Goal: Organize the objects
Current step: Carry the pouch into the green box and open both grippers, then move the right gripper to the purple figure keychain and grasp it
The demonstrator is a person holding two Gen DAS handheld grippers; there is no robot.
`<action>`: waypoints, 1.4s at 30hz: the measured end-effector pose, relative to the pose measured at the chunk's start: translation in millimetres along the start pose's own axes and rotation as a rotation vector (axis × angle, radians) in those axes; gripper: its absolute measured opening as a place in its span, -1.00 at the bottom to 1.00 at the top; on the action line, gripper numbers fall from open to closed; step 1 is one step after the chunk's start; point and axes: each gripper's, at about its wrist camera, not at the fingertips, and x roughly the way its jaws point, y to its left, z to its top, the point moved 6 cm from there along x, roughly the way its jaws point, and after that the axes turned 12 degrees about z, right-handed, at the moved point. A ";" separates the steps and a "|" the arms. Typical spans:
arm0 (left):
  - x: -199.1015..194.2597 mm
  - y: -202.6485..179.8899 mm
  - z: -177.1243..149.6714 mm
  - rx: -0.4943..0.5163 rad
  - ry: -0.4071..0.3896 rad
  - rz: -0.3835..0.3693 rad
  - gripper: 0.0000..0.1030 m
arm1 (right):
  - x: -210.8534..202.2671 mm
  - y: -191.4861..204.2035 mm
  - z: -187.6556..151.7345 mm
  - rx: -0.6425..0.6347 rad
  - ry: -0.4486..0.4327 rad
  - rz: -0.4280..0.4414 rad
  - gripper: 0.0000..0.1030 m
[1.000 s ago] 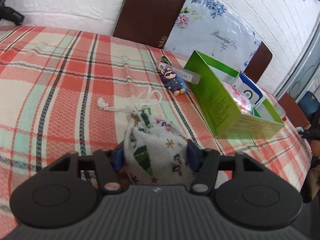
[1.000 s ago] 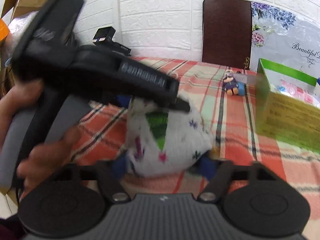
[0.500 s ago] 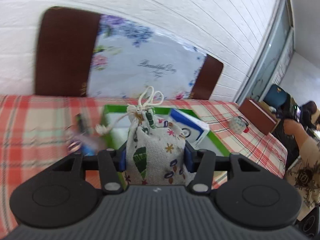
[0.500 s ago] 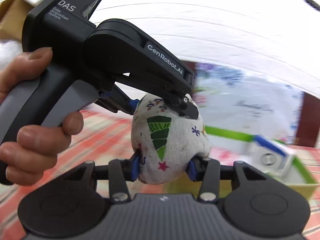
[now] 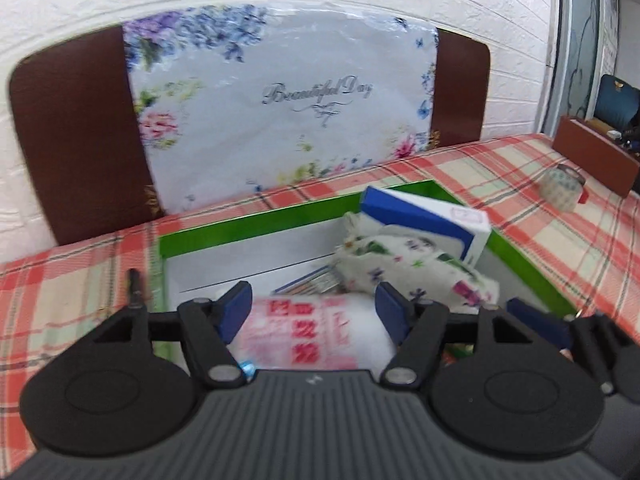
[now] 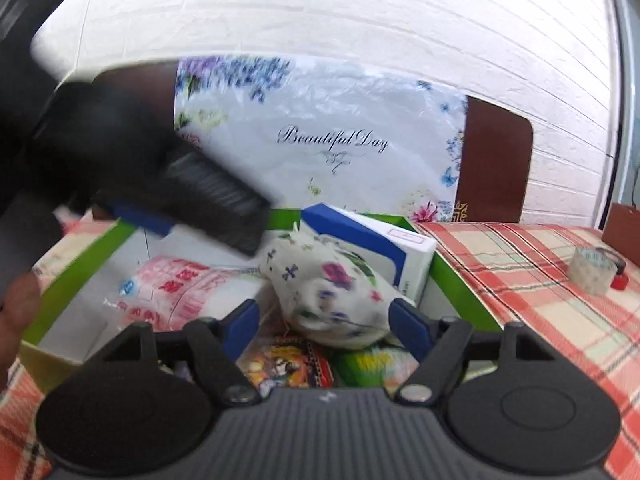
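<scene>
The white patterned drawstring pouch [image 5: 416, 268] lies inside the green box [image 5: 256, 220], leaning on a blue-and-white carton [image 5: 428, 220]. It also shows in the right wrist view [image 6: 332, 292], in the box [image 6: 76, 268]. My left gripper [image 5: 314, 314] is open and empty above a pink-printed plastic packet [image 5: 312, 340]. My right gripper [image 6: 324, 326] is open, its fingertips on either side of the pouch's lower end without pinching it. The left gripper's body shows blurred at the left of the right wrist view [image 6: 180, 184].
The box stands on a red plaid tablecloth [image 6: 540, 272]. A tape roll [image 6: 592, 270] lies at the right. A floral bag [image 5: 280, 112] leans on brown chair backs [image 5: 76, 140] behind the box. Colourful packets [image 6: 288, 364] lie in the box's near end.
Both grippers carried the pouch from the table over the green box, then opened. The pouch has dropped into the box against the carton.
</scene>
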 end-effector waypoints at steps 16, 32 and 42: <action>-56.7 83.8 -69.7 -0.158 0.027 0.061 0.61 | -60.0 80.8 -33.5 0.103 0.085 0.165 0.53; -53.3 252.7 -156.7 -0.202 0.111 0.465 0.72 | -37.4 226.6 -39.0 -0.176 0.261 0.478 0.18; -55.6 273.4 -163.7 -0.296 0.052 0.416 0.84 | 79.8 229.2 41.7 -0.325 0.184 0.189 0.09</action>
